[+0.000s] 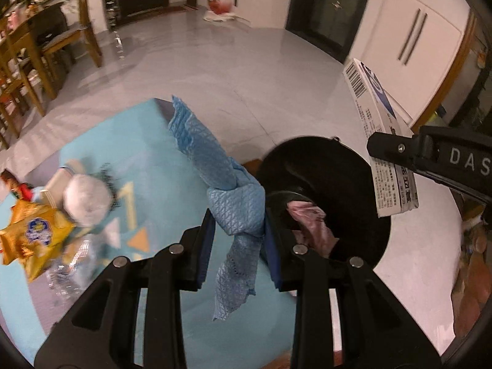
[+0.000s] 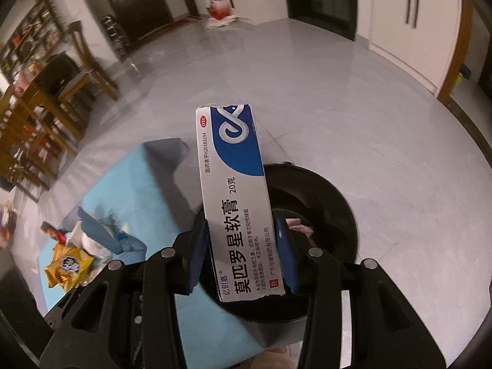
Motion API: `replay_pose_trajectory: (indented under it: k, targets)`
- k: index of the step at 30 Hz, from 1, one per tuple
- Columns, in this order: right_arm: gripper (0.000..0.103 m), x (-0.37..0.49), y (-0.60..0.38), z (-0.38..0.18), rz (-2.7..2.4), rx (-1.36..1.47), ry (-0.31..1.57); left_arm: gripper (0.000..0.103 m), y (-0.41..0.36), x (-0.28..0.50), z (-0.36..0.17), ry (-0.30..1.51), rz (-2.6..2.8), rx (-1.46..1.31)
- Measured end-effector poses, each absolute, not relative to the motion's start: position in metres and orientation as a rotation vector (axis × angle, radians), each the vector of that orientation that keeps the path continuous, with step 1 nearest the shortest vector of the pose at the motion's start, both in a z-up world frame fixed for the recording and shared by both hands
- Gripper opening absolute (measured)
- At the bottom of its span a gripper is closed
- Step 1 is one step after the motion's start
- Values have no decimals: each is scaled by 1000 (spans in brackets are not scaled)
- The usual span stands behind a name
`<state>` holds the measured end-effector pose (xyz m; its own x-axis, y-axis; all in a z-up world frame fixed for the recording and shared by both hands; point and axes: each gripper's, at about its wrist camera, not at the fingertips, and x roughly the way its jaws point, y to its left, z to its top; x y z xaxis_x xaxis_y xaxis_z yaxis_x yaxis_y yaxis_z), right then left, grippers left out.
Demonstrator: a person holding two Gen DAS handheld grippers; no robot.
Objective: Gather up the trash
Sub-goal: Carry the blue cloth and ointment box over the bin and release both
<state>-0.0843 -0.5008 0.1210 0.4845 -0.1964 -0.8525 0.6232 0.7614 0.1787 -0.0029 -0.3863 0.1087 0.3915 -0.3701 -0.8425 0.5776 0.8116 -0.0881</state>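
In the left wrist view, the left gripper [image 1: 236,224] is clamped on a blue cloth [image 1: 236,206], which is pinched at its bunched middle so that both ends hang free and nothing drags. The black bin [image 1: 353,196] is seen just right of the centre of the frame, with something pink [image 1: 310,221] already inside it. The cloth is held beside the rim, probably because it is to be dropped there.

In the right wrist view, the right gripper [image 2: 243,255] is closed on the lower part of a long box [image 2: 235,190], so the box points forward over the bin [image 2: 341,212] at the lower centre of the frame.

More trash is left on the blue mat [image 1: 147,141]: a yellow snack bag [image 1: 30,240] and a white ball of paper [image 1: 86,200] at the left side of the frame. It is judged that these are to be collected afterwards.
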Motion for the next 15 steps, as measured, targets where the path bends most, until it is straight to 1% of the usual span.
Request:
replay_pose_trajectory:
  k: [11,12,14,15]
  targets:
    - [43,-93,-538,94,-618,626,1035,31,-447,-12,66,1125,-735,267]
    - [43,-93,-542,91,-626,628,1046,32,-450,-12,64,1129,-744,267]
    - [44,-90,-541,89,-629,626,1056,44,-454,-13,62,1129,-758,268]
    - [44,-90,-544,88,-630,626,1059,47,-455,-14,63,1125,-760,267]
